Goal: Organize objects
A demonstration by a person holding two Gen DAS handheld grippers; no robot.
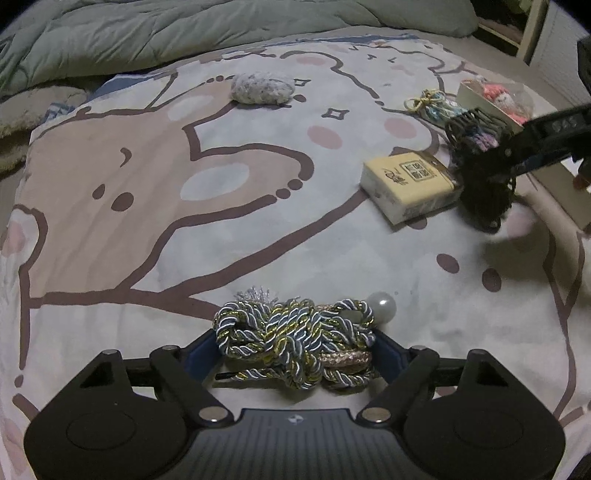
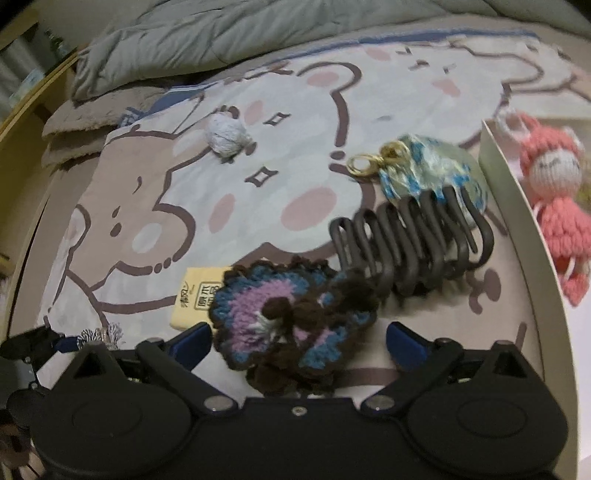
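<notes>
A knotted bundle of grey-blue and gold cord (image 1: 295,332) with a pearl bead lies on the printed bedsheet (image 1: 147,184). My left gripper (image 1: 297,343) straddles it, and both blue pads touch its ends. A crocheted flower (image 2: 291,314) in brown, blue and purple lies between the fingers of my right gripper (image 2: 298,330). Its left pad is at the flower's edge, while the right pad (image 2: 402,343) stands a little off it. In the left wrist view the right gripper (image 1: 517,155) shows at the right over the same dark flower (image 1: 484,192).
A dark claw hair clip (image 2: 413,243) and a blue-green crochet piece with a gold ring (image 2: 432,173) lie beyond the flower. A pink knitted doll (image 2: 554,192) lies in a white box (image 2: 506,177). A yellow packet (image 1: 410,184), a grey yarn ball (image 1: 262,86) and a green quilt (image 1: 184,29) lie farther off.
</notes>
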